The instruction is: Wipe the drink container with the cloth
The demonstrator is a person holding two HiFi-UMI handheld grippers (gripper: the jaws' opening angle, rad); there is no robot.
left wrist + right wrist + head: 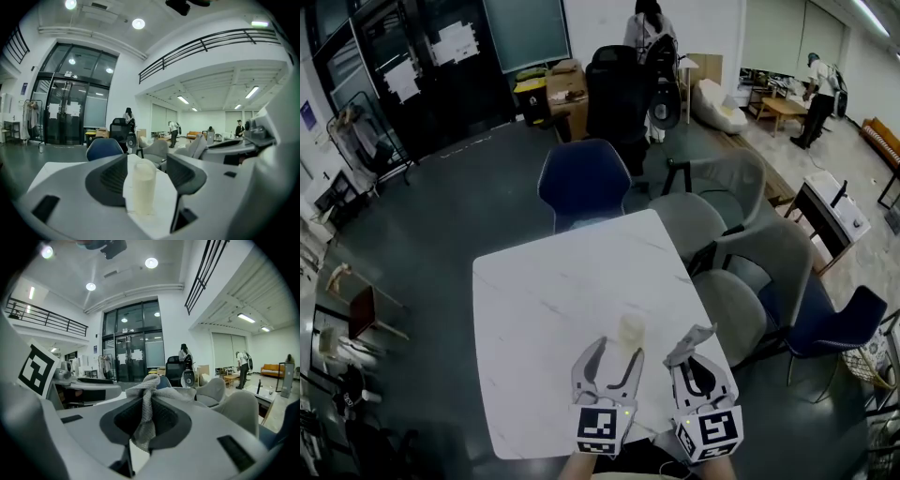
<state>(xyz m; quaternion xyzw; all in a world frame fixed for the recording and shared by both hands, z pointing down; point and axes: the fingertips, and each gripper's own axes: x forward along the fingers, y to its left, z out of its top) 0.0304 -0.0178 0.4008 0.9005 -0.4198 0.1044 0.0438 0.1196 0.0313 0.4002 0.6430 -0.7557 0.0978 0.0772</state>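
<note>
A pale, translucent drink container stands upright on the white marble table, near its front edge. My left gripper is open around it. In the left gripper view the container stands between the two dark pads with a gap on each side. To its right, my right gripper is shut on a grey cloth. In the right gripper view the bunched cloth is pinched between the jaws and spills over their tips. The right gripper sits level with the left one.
A blue chair stands at the table's far side. Grey chairs crowd its right side, with another blue chair beyond. A black office chair and people stand far back. The table's front edge is just below the grippers.
</note>
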